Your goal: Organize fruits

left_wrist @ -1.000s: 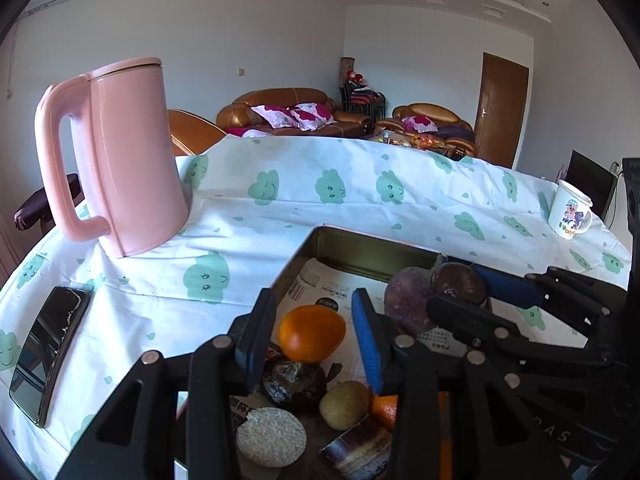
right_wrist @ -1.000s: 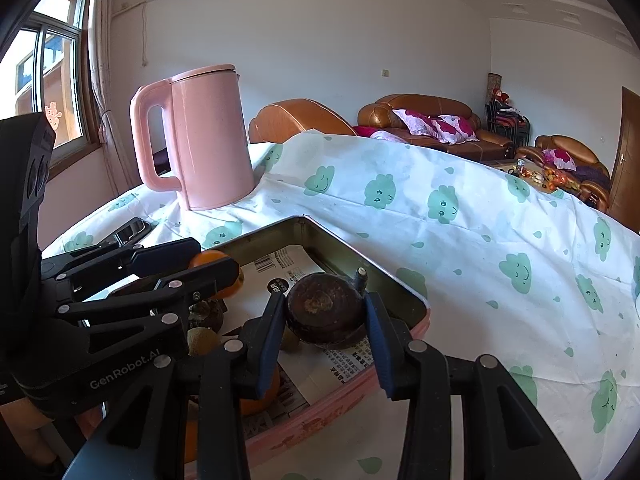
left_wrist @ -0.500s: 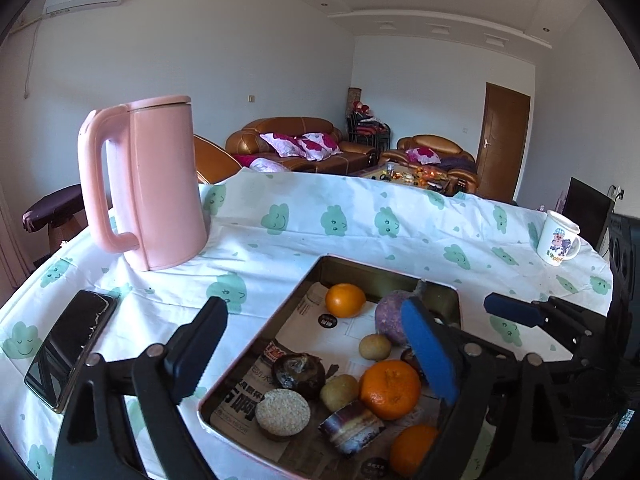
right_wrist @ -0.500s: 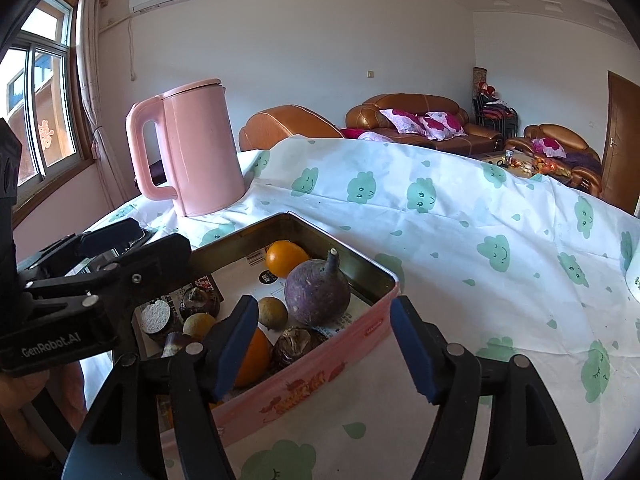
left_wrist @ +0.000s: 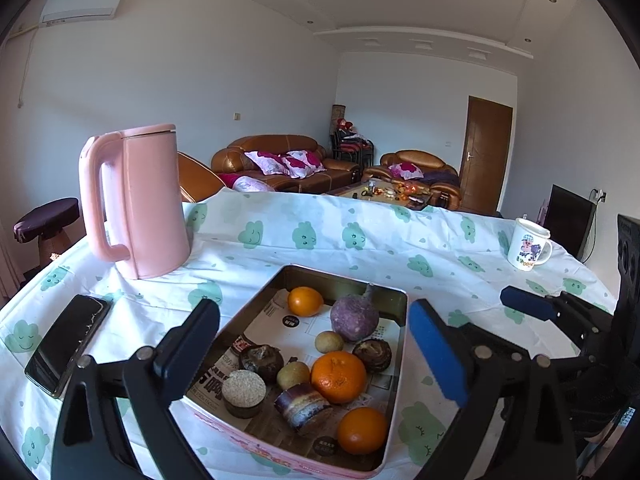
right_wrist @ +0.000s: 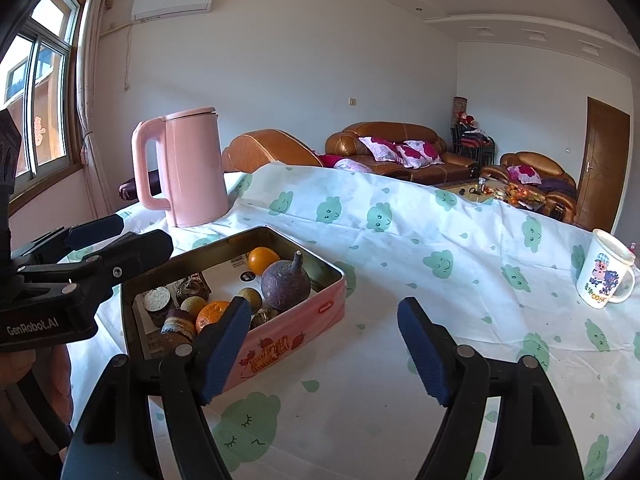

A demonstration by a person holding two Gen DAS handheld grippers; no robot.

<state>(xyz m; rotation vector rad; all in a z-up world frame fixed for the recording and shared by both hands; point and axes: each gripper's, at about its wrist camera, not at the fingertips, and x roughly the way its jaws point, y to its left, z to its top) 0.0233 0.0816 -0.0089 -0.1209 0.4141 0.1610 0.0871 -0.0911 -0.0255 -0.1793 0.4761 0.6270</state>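
Note:
A pink-walled tin (left_wrist: 344, 276) lined with newspaper holds several fruits: a small orange (left_wrist: 305, 301) at the far end, a purple stalked fruit (left_wrist: 354, 317), a dark brown fruit (left_wrist: 372, 355), two bigger oranges (left_wrist: 338, 376) and some cut pieces. My left gripper (left_wrist: 312, 322) hovers above the tin's near end, its jaws opening, with nothing between them. My right gripper (right_wrist: 322, 312) hangs over the tablecloth beside the tin's (right_wrist: 280, 344) right wall. Its jaws are also opening and hold nothing. Each gripper shows at the edge of the other's view.
A tall pink kettle (left_wrist: 136, 200) stands behind the tin on the left. A black phone (left_wrist: 68, 344) lies near the table's left edge. A printed white mug (right_wrist: 604, 276) stands far right. The cloud-print tablecloth (right_wrist: 460, 340) stretches between tin and mug.
The left gripper let go of the small orange and the right let go of the dark brown fruit. Both lie in the tin; both grippers opened and drew back and up.

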